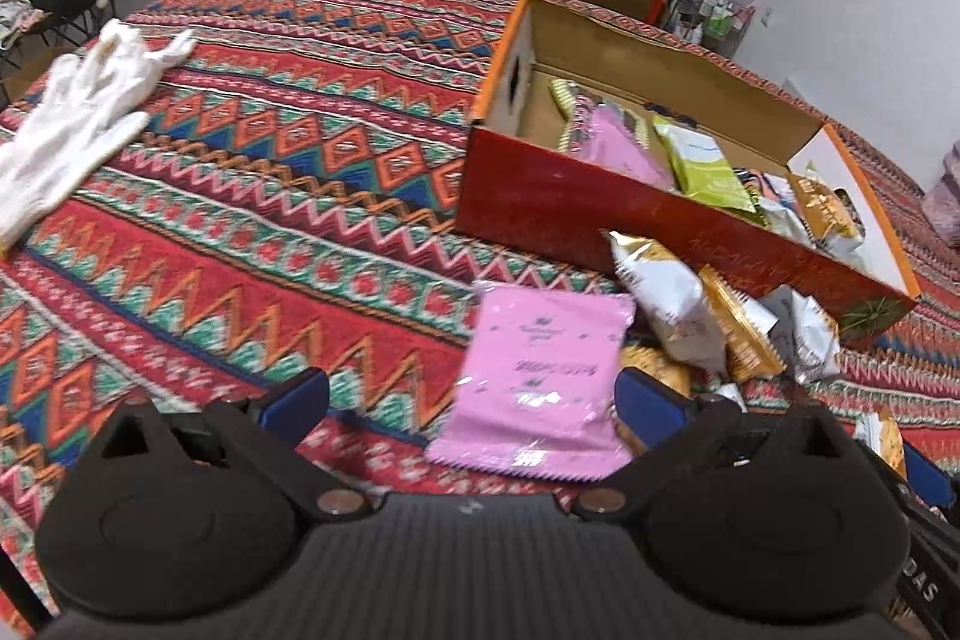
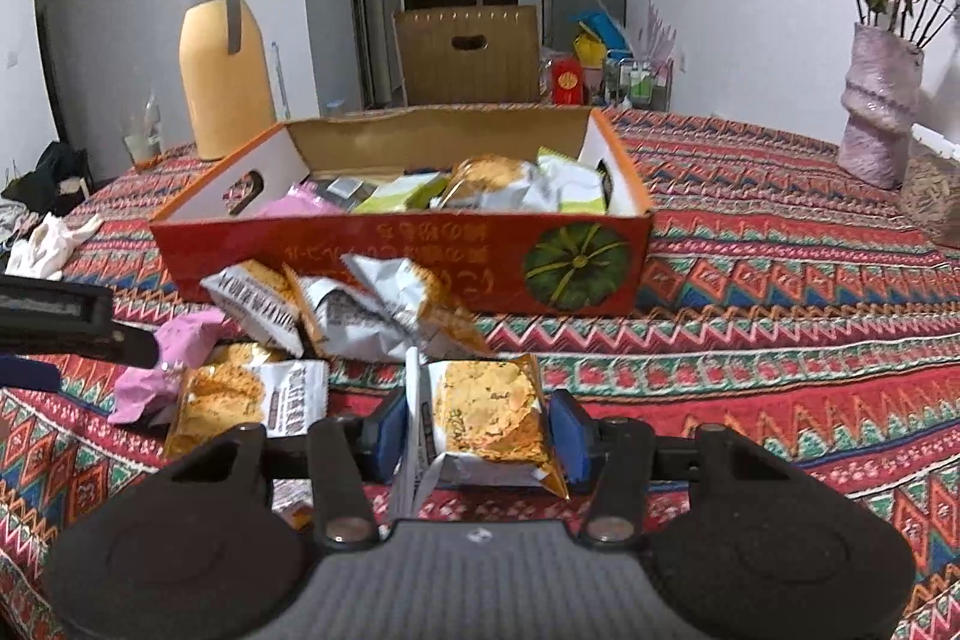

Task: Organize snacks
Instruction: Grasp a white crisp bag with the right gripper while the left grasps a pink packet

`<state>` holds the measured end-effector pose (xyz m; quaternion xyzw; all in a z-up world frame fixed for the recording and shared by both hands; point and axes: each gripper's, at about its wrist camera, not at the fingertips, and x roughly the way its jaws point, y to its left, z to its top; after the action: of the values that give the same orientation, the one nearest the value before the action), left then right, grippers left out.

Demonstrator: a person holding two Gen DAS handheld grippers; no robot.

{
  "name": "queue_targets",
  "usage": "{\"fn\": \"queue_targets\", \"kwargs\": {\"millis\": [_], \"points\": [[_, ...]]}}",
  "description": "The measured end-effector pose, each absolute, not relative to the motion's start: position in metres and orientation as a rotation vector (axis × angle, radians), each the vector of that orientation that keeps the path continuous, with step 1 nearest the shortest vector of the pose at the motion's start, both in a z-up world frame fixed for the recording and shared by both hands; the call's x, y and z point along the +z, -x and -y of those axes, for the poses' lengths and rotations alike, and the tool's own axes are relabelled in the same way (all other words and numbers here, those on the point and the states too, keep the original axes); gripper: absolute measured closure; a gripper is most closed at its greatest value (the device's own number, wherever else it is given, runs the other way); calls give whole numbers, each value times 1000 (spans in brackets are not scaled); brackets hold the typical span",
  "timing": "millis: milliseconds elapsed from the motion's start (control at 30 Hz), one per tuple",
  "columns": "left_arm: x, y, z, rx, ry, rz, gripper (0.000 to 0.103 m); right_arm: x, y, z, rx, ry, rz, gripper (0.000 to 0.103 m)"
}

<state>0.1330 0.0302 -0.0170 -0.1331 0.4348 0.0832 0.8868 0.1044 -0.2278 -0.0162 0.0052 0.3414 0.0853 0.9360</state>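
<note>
Right wrist: right hand-held gripper point(image 2: 477, 430) clamped on a silver-and-gold foil cracker packet point(image 2: 486, 415). Left hand-held gripper point(image 1: 474, 400) spread wide around a flat pink snack sachet point(image 1: 540, 376), pads clear of it, near the red cardboard box point(image 1: 570, 208).

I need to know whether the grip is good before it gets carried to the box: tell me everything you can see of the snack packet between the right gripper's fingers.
The white and gold foil snack packet shows a crispy golden cracker printed on its front and a crimped, folded edge on its left side. It looks glossy and slightly puffed. It stands roughly upright between the blue pads of the right gripper, which press on both sides, above the patterned red woven tablecloth, in front of the red cardboard box.
</note>
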Motion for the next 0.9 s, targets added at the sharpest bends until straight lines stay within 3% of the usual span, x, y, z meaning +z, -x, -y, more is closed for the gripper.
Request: {"fn": "queue_targets", "kwargs": {"millis": [200, 367, 433, 900], "points": [[-30, -152, -26, 150, 297, -917, 2, -15, -109, 238, 175, -16, -684, 53], [-33, -157, -23, 98, 295, -911, 23, -20, -112, 238, 186, -16, -686, 53], [-34, -157, -23, 74, 301, -903, 38, -22, -114, 238, 193, -19, -689, 53], [-30, -151, -25, 70, 265, -886, 40, -23, -116, 238, 195, -20, -686, 53]]}}
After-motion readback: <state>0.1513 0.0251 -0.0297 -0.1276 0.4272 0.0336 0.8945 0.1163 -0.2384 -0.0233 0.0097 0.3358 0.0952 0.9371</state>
